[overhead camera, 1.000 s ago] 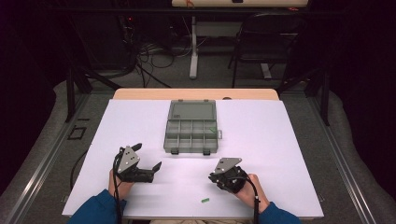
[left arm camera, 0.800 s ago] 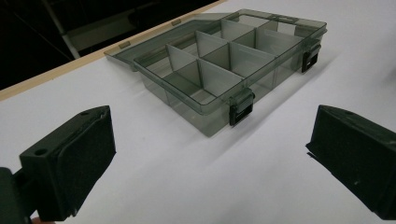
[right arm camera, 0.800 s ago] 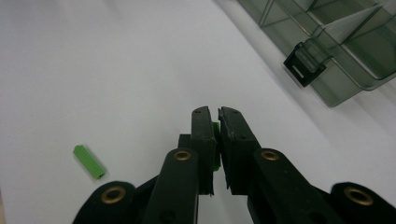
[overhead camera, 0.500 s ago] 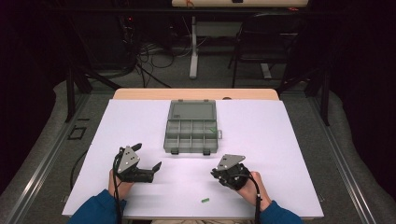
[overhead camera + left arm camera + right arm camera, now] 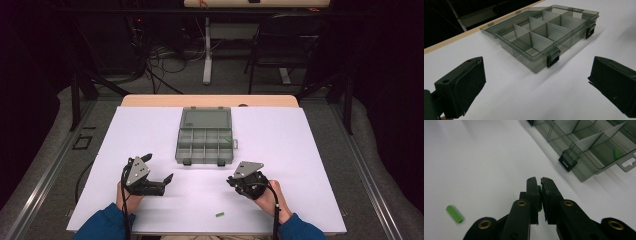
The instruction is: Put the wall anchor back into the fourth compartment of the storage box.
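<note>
Dark room, cables and a chair behind; a white table (image 5: 300,150) filled the middle of the high view.

A small green plug (image 5: 539,195) sat pinched between the jaws of the right gripper (image 5: 540,181), which were closed on it. Only a sliver of it showed, so its long axis seemed to run along the jaws toward the tips, but I could not tell for sure. In the high view the right gripper (image 5: 246,181) was at the near right of the table, angled up-left toward the box.

A second green plug (image 5: 454,214) lay flat on the table, apart from the gripper, its ribbed long axis running diagonally in the right gripper view; in the high view it (image 5: 219,215) lay near the front edge, between the two hands, long axis roughly across the table.

A grey compartment box (image 5: 205,136) sat mid-table with its lid open and lying flat behind it, long side across the table, latches (image 5: 553,58) facing the person. One green piece (image 5: 227,139) lay in a right-hand compartment.

The left gripper (image 5: 162,181) rested near left, jaws spread wide with nothing between them, pointing right and toward the box (image 5: 544,37).
</note>
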